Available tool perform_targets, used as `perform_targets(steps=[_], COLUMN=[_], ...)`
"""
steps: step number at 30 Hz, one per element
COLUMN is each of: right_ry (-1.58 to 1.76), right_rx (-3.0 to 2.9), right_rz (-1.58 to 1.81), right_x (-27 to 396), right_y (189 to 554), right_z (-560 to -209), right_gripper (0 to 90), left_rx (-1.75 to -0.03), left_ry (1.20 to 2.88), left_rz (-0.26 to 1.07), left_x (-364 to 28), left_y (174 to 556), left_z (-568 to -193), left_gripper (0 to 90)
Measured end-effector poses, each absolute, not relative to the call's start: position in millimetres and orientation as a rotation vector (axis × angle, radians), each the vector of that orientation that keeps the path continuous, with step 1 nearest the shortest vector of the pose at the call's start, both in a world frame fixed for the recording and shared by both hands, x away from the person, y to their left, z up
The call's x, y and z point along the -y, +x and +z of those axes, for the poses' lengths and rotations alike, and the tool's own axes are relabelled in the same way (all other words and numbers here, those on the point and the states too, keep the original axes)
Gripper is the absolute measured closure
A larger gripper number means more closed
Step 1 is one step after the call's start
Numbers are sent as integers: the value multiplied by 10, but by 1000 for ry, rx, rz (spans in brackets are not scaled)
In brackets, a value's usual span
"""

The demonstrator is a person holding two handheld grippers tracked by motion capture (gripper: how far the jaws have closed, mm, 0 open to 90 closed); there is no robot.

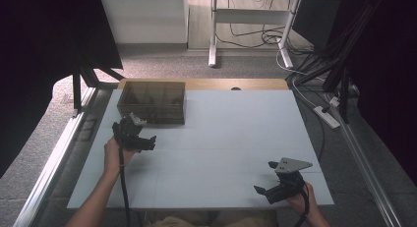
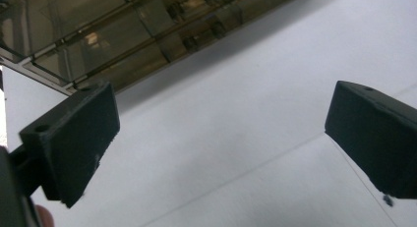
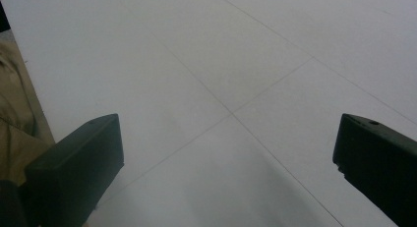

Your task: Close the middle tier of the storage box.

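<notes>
A smoky clear plastic box (image 1: 152,101) with inner dividers stands at the table's far left; the left gripper view shows its compartments (image 2: 123,35) with small dark parts inside. My left gripper (image 1: 142,133) hovers just in front of the box, open with nothing between its jaws (image 2: 221,138). My right gripper (image 1: 266,178) is near the front right edge of the white table (image 1: 226,138), also open and empty (image 3: 226,163), pointing left across the bare surface.
The white table top (image 3: 236,65) is made of panels with thin seams. A tan wooden strip (image 1: 206,83) borders the far edge. Metal rails (image 1: 59,153) flank the table, with cables and a power strip (image 1: 327,116) on the floor at right.
</notes>
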State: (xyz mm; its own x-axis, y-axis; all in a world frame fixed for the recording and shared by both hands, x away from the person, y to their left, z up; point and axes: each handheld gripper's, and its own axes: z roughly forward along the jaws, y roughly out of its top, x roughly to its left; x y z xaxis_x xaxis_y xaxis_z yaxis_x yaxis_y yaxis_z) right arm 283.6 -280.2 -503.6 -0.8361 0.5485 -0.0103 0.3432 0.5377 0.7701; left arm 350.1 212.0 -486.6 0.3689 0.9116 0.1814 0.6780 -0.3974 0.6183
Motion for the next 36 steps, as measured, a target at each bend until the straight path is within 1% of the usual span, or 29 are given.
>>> perform_targets(steps=[36], right_ry=[747], right_rx=[-2529], right_rz=[1182], right_x=[2794], right_y=[2838], right_z=[-5045], right_gripper=[0], left_rx=[-1230], left_ry=[2255], left_rz=[703], left_x=[-1919], left_y=[2771], left_z=[-4933], left_gripper=[0])
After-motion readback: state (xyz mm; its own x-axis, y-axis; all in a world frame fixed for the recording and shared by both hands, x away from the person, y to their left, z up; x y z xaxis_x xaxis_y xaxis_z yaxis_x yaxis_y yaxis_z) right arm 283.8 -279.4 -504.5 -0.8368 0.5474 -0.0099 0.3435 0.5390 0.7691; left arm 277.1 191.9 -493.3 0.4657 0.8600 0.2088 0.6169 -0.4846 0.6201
